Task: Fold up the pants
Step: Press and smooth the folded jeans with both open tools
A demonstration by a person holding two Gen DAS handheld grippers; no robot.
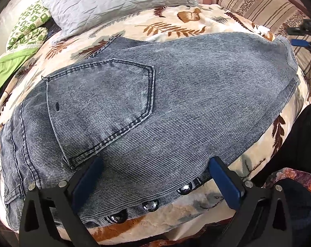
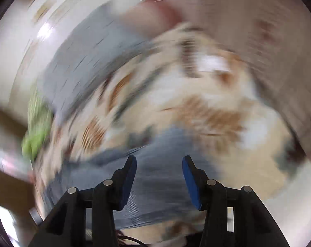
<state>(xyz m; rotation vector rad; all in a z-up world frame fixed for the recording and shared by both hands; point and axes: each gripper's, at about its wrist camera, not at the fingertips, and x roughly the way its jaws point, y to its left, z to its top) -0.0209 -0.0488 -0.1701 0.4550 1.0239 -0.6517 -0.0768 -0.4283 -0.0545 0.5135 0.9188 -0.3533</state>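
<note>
One cream plush blanket with a brown leaf print (image 1: 176, 26) covers the bed and fills most of the left wrist view. On it lies the one pair of grey-blue ribbed denim pants (image 1: 186, 94), spread flat across the middle of the blanket, running from the near left to the far right, with a single stitched back pocket (image 1: 102, 107) facing up on the left half. Along the pants' near edge sit three shiny round metal studs (image 1: 150, 205) in a row.

At the far left rests one pale grey quilted pillow (image 1: 114, 2), and to its left one green-and-white patterned cloth (image 1: 28, 28) bunched beside a plain lime-green piece. At the far right lies one beige striped cushion with brown motifs (image 1: 264, 2).

The left gripper (image 1: 155, 164), black with two blue pads, has its fingers wide apart over the near edge of the pants, clamping nothing.

The right gripper (image 2: 159, 160) shows its two blue-padded fingers apart as well, with nothing between them; grey-blue ribbed fabric (image 2: 161, 185) lies below them. The right wrist view is heavily smeared by motion blur, so little else can be told there. From the left wrist view, the right gripper appears small at the far right edge, just beside the pants' far right end.
</note>
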